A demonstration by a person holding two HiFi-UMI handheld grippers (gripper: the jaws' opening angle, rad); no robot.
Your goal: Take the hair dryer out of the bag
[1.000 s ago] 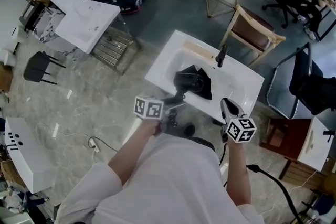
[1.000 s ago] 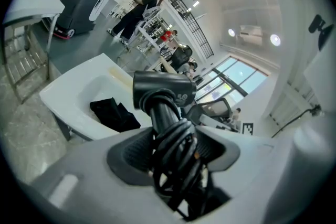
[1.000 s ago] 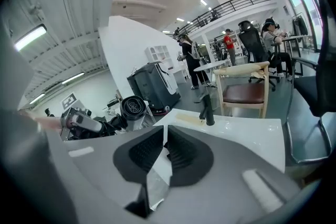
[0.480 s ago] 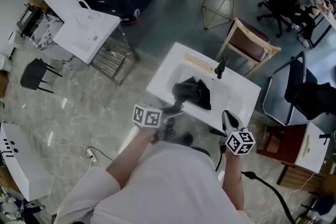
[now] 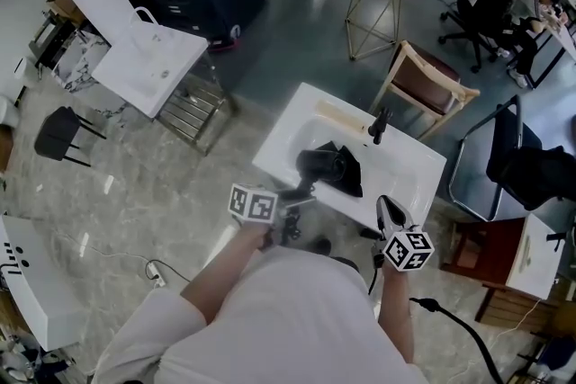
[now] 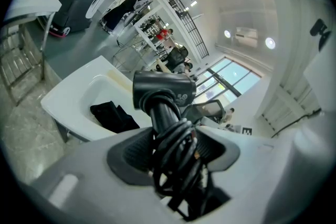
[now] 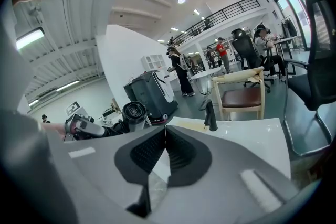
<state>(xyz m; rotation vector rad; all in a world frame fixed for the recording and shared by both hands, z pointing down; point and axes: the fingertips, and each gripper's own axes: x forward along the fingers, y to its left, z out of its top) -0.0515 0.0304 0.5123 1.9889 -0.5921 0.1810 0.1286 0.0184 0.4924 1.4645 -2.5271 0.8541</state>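
Black plastic hair dryer [image 6: 164, 91]: handle clamped between the pads of the left claw [image 6: 173, 150], held roughly upright. The barrel sits just above and beyond the claw tips.

Black cord [image 6: 177, 170]: wound in loops round the dryer handle and caught in the same grip, bulging out between the pads.

Black fabric bag [image 6: 113, 117]: lies crumpled in the bowl of the washbasin [image 5: 286, 129], beyond the left claw and to its left. In the left gripper view the dryer appears clear of it.

Right claw [image 7: 165, 132]: jaws pressed together, pad against pad, nothing between them. It is held near the front edge of the washbasin, well apart from the left claw. In its own view the dryer barrel shows off to its left.

Black faucet [image 7: 210, 115]: stands on the far rim of the washbasin, ahead of the right claw and slightly to its right.

Wooden chair [image 7: 242, 93], dark red seat: beyond the faucet, straight on from the right claw.

Marker cube [image 5: 254, 204]: rides on the rear of the left claw; its twin sits on the right claw.
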